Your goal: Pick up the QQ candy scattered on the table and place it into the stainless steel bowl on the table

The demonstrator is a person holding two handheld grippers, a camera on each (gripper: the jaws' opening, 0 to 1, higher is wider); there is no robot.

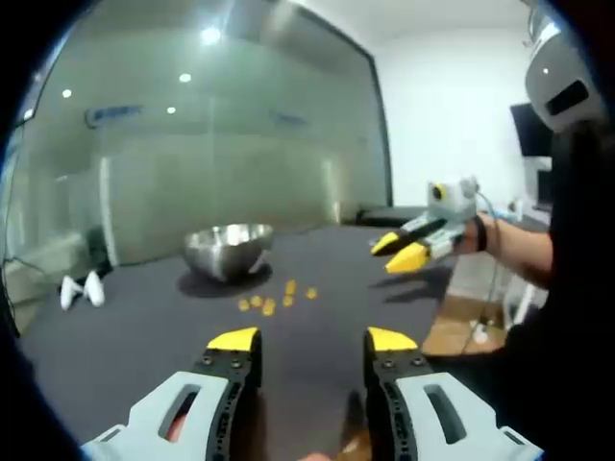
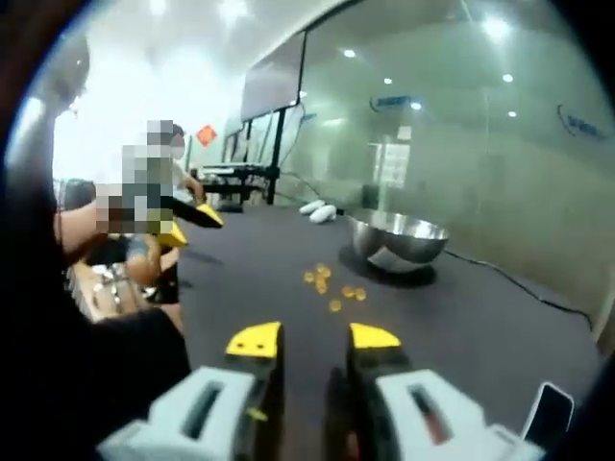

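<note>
QQ candy (image 1: 272,301), a small scatter of yellow-orange pieces, lies on the dark table (image 1: 125,336) at the centre of the left gripper view, just below and to the right of the stainless steel bowl (image 1: 228,249). The bowl stands upright on the tabletop at centre left, its polished side catching the ceiling lights, and the candy lies near it but apart from it.

At the bottom of that view, the left gripper (image 1: 314,339) hangs above the table with its yellow-tipped jaws spread apart and nothing between them. At the right edge, the right gripper (image 1: 396,250) comes in, held in a person's hand (image 1: 478,233), its yellow tips pointing left over the table; from this angle the gap between them is unclear.

In the right gripper view, the candy (image 2: 332,285) sits at centre frame, with the bowl (image 2: 396,238) just above and to the right. The right gripper (image 2: 314,337) rises from the bottom edge, its jaws parted and empty, well short of the candy. At the left, the left gripper (image 2: 187,223) shows above the table's edge, its yellow tips pointing right. A frosted glass wall (image 2: 461,134) runs behind the table in the upper right of the frame.
</note>
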